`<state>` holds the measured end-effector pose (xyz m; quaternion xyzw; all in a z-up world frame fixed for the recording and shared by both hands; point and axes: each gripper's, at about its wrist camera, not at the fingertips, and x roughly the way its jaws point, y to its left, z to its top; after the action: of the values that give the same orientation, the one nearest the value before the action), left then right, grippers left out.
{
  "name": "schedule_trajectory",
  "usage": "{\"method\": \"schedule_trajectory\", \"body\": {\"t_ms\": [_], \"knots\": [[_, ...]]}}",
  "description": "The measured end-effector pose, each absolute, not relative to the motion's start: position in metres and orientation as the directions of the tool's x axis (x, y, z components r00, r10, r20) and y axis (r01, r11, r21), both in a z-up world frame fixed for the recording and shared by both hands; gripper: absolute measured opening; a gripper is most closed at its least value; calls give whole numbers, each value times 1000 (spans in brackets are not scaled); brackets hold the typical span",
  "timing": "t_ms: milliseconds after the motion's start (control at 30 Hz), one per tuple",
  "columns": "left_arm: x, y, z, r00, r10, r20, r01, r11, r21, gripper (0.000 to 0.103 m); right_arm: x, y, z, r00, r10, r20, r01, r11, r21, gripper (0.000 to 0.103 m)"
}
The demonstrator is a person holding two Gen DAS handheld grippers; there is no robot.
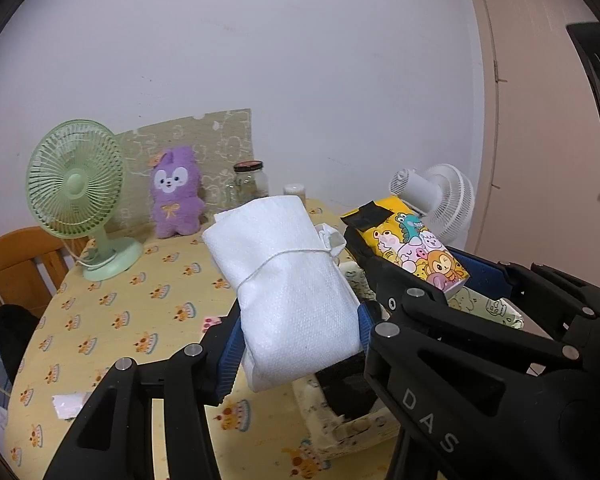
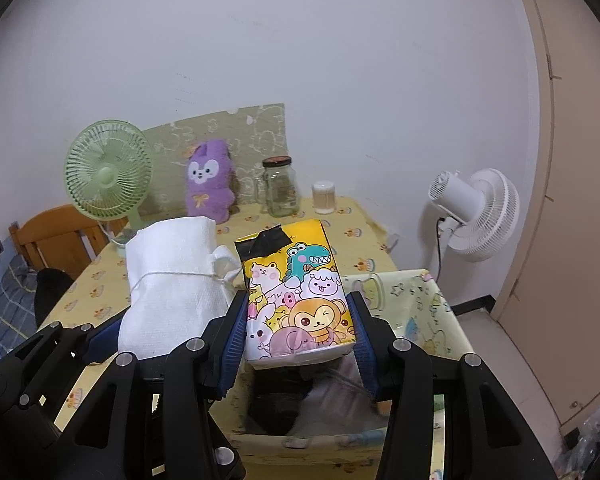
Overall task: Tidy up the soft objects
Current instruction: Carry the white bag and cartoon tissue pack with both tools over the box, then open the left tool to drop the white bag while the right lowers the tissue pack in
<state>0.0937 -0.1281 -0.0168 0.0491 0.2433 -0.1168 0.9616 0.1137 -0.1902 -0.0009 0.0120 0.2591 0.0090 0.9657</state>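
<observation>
The right gripper (image 2: 300, 332) clamps a cartoon-printed tissue pack (image 2: 296, 292) just above the fabric storage bin (image 2: 444, 320); the left gripper (image 1: 300, 332) grips a string-tied white cloth bundle (image 1: 292, 288) beside the bin's left rim. Both are soft and held low, so either may sag, slip, or catch the rim and land outside the bin.

Fabric bin (image 2: 440, 304) contents blurred, perhaps dark cloth; partly hidden.
</observation>
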Motion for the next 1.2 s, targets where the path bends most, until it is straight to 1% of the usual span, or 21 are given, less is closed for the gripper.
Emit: {"method": "schedule_trajectory", "body": {"t_ms": [467, 700, 767, 800, 833, 900, 1033, 1200], "knots": [[111, -164, -31, 813, -255, -524, 325, 945, 44, 56, 123, -227, -16, 844, -36, -535, 66, 997, 37, 51], [118, -177, -37, 797, -255, -548, 339, 939, 56, 59, 132, -239, -23, 828, -56, -558, 89, 995, 32, 51], [121, -180, -39, 788, -256, -560, 346, 937, 58, 63, 133, -242, -25, 822, -58, -567, 93, 995, 33, 51], [121, -180, -40, 785, -257, -564, 349, 935, 58, 69, 134, -243, -27, 819, -59, -571, 94, 995, 32, 51], [122, -181, -41, 781, -261, -568, 353, 934, 57, 78, 135, -244, -28, 818, -58, -572, 93, 995, 32, 51], [123, -182, -43, 775, -257, -577, 356, 932, 63, 88, 136, -245, -30, 816, -59, -576, 92, 995, 28, 51], [123, -187, -47, 781, -223, -584, 348, 931, 109, 91, 139, -249, -35, 807, -58, -587, 99, 994, 38, 51], [128, -187, -52, 772, -210, -600, 348, 930, 121, 92, 143, -251, -42, 796, -44, -604, 96, 994, 54, 53]]}}
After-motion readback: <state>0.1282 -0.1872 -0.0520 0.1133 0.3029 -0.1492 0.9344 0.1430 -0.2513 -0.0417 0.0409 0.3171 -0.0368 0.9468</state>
